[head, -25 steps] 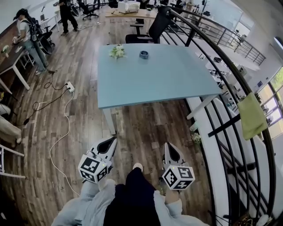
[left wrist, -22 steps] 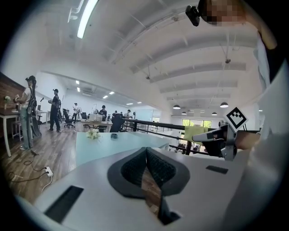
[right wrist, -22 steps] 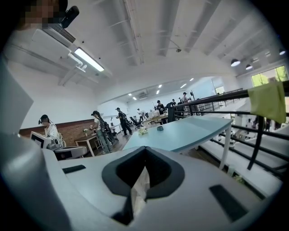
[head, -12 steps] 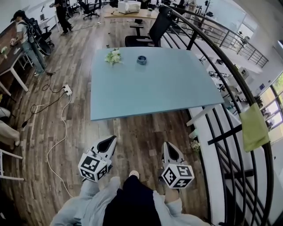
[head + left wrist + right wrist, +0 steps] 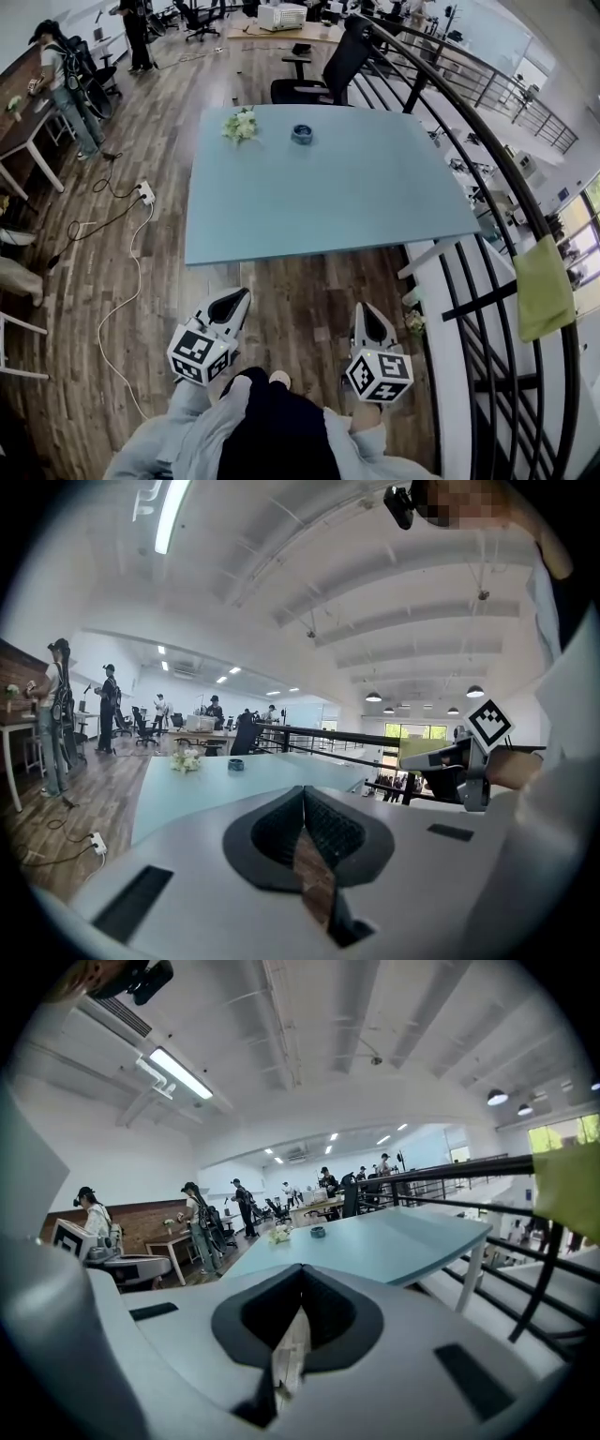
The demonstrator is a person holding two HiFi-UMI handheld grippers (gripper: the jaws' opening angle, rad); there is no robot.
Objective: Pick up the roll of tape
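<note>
Wood-plank floor [image 5: 309, 291], open office, black railing [image 5: 487, 159] curving down the right side with a green cloth [image 5: 544, 286] draped over it. Pale blue worktop [image 5: 328, 206] stands ahead, its near edge well beyond both grippers.

Task object: roll of tape [image 5: 302, 134], a small blue ring lying flat near the far edge of the worktop, roughly mid-width. Nothing is touching it. A small bunch of white flowers [image 5: 241, 125] lies to its left, near but apart. A black office chair [image 5: 328, 70] stands behind the far edge.

Left gripper [image 5: 238, 294]: held low over the floor in front of the person's body, pointing toward the worktop. Its own view shows the jaws pressed together at the tips with nothing between them. The tape shows small and far off above the jaws.

Right gripper [image 5: 364, 308]: level with the left one, also over the floor short of the worktop, nearer the railing. Its own view shows the jaws closed tip to tip and empty, with only floor visible through the wedge below the tips. The tape again sits distant on the worktop.

Other: a white power strip [image 5: 145, 190] with a trailing cable lies on the floor left of the worktop. Several people stand at the far left of the room.
</note>
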